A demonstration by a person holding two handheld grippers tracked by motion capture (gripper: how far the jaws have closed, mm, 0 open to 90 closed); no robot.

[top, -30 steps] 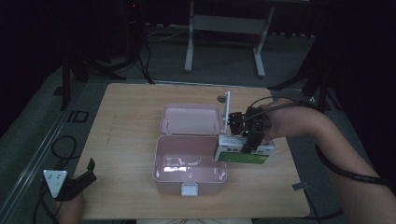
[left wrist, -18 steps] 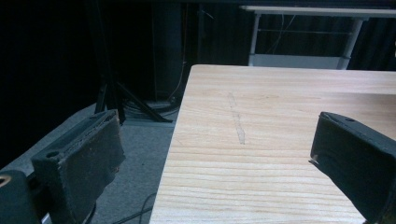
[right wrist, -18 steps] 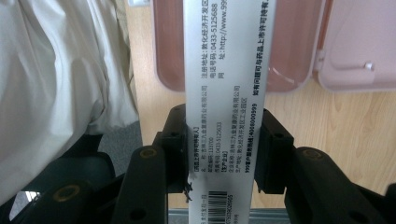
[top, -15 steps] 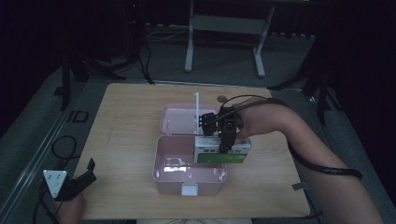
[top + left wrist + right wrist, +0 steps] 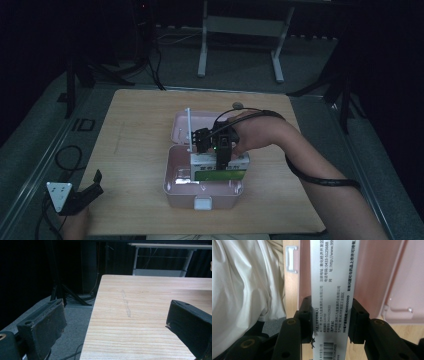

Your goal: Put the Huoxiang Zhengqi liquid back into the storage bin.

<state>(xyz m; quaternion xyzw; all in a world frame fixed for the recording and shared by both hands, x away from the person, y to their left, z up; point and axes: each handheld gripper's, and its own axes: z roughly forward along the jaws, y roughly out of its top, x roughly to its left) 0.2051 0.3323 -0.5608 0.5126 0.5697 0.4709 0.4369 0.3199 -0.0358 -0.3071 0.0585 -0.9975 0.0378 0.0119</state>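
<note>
**Box held over the open pink case**

At the near left corner of the wooden table (image 5: pixel 140 125), the left gripper (image 5: pixel 82 195) sits low by the edge, its grey plate toward the person, a hand just beneath it. Its jaws stand wide apart with nothing between them; from the left gripper view they frame bare wood and a faint pencil-like streak (image 5: pixel 126 306) running along the grain.

Toward the middle, a pink case (image 5: pixel 175 182) lies open, its lid (image 5: pixel 181 125) folded back on the far side and a white latch (image 5: pixel 202 203) at its near edge. A thin white rod (image 5: pixel 189 127) rises upright at the case's left.

Right of that, the right gripper (image 5: pixel 220 152) hangs over the case's tray, reaching in from the right on a bare forearm with a black cable looped around it. Its jaws are clamped on a white and green carton (image 5: pixel 220 167), which sits within the tray's outline. In the right gripper view the carton's (image 5: pixel 332 290) printed white face runs between the pads, pink plastic behind it.
</note>
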